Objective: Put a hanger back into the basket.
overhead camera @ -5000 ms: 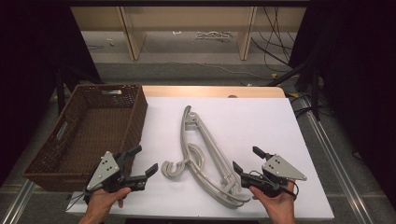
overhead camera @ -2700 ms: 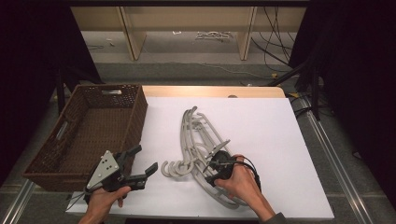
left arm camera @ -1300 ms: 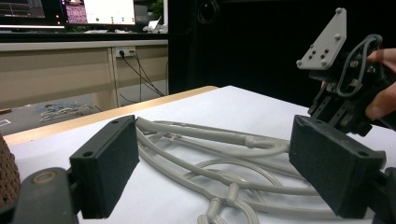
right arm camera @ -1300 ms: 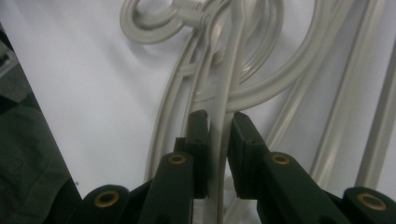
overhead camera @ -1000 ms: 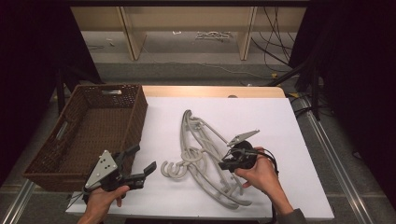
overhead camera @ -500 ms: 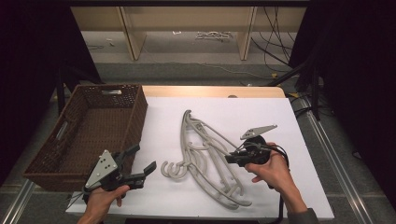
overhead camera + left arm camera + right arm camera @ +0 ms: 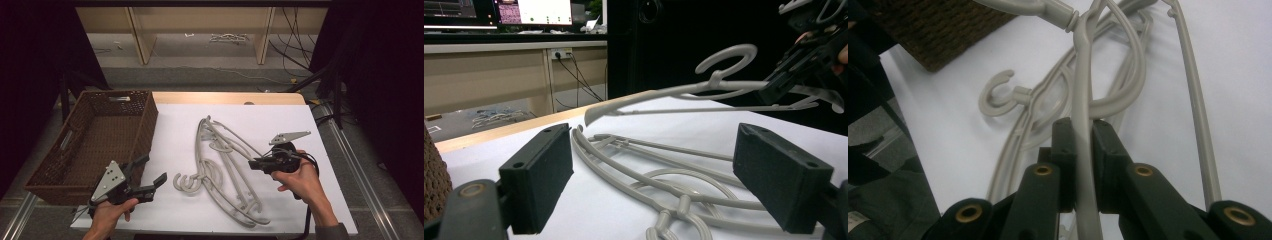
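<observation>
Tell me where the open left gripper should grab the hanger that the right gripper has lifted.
Judging by its pose, take the lifted hanger on its free arm, coming level from the basket side: that arm juts clear above the sheet, opposite the right gripper.

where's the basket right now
In the high view the brown wicker basket stands at the table's left edge, left of the pile of grey hangers and just beyond the open left tongs.
</observation>
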Tool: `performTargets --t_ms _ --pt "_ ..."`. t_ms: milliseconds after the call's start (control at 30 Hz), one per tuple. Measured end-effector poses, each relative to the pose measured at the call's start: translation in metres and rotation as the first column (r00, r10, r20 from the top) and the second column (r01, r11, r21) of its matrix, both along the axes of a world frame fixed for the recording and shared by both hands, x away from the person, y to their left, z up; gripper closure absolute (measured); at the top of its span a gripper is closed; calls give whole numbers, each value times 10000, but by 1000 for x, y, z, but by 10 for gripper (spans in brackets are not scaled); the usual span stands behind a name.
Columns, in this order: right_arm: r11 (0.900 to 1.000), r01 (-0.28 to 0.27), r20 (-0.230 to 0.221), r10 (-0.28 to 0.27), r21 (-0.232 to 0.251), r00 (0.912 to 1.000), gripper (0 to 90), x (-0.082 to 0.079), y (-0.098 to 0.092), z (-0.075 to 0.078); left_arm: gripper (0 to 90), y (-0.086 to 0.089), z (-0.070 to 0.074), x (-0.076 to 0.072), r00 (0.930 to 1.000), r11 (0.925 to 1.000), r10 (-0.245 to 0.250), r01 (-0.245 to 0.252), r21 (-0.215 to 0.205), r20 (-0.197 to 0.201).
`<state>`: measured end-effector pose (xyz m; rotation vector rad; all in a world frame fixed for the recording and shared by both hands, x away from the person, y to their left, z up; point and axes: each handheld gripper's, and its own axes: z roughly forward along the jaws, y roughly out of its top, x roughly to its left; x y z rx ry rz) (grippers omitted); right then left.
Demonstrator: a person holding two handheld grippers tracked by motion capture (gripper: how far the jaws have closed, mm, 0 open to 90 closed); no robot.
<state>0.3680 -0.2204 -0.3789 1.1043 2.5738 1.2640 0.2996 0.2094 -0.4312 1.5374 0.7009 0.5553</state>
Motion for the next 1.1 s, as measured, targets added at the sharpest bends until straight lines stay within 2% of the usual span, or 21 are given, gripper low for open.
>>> performTargets --t_ms 167,200,333,367,533,600,667,700,733,767,833,900,1067,1100 --pt "9990 -432 231 429 141 9988 824 -3 5 6 161 0 0 0 10000 10000 1 -1 32 10" --pt "9978 -615 107 613 231 9981 824 -6 10 7 160 0 0 0 10000 9999 2 -2 106 10" --pt "9939 -1097 115 1096 112 9939 824 -9 21 5 160 -5 -2 -1 9999 9979 -63 57 638 84" --pt "9913 -1316 153 1315 86 9912 824 -9 24 4 160 -5 -2 2 9986 9952 -229 183 963 467" --pt "9768 -2142 -105 2142 5 9767 824 -15 39 1 159 -14 -5 3 9988 9893 -435 396 1402 244" --pt "9710 -2392 -208 2391 -7 9708 824 -16 44 -1 159 -18 -6 6 9981 9837 -595 559 1708 165" --pt "9648 -2630 -160 2628 -75 9647 824 -17 49 -3 159 -23 -6 10 9971 9822 -701 639 1767 288" --pt "9648 -2630 -160 2628 -75 9647 824 -17 49 -3 161 -23 -6 10 9971 9822 -701 639 1767 288" --pt "9594 -2818 -223 2815 -130 9593 824 -17 51 -5 161 -28 -6 15 9966 9770 -712 612 2042 420" --pt "9594 -2818 -223 2815 -130 9593 824 -17 51 -5 164 -28 -6 15 9966 9770 -712 612 2042 420" --pt "9526 -3041 -354 3036 -93 9521 824 -18 56 -8 192 -38 -8 22 9960 9646 -815 692 2544 378" --pt "9489 -3154 -387 3148 -123 9484 824 -18 58 -10 198 -47 -10 26 9963 9471 -822 706 3129 241" --pt "9412 -3376 -470 3367 -132 9404 823 -19 60 -13 264 -60 -12 30 9921 9197 -1216 1008 3794 312" --pt "9392 -3432 -479 3422 -137 9384 823 -19 60 -13 282 -62 -12 31 9899 9087 -1380 1130 4019 335"
